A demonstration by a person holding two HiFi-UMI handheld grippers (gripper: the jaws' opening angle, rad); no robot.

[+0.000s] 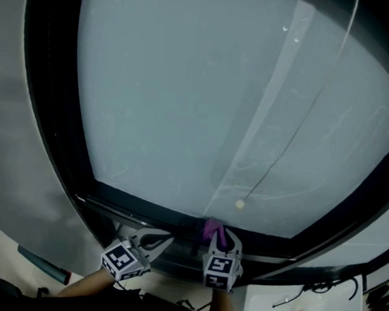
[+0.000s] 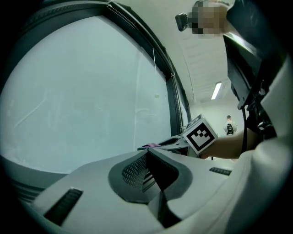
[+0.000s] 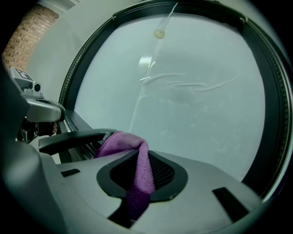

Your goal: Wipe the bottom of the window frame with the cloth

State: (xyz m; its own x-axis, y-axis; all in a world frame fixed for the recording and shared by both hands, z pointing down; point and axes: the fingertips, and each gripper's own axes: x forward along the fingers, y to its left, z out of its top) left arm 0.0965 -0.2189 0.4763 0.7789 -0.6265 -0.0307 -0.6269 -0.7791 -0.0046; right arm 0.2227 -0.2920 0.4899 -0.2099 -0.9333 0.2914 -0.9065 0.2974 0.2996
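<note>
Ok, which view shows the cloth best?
Right gripper view: the cloth sits large and central, pinched in the right tool. Head view shows only a small purple tuft at the frame; left gripper view, just a sliver.

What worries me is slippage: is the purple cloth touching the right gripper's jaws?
Touching. The right gripper view shows the right gripper shut on the purple cloth, pinched between its jaws.

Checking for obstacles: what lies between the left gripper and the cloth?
Head view: only bare window frame between the left gripper and the cloth.
</note>
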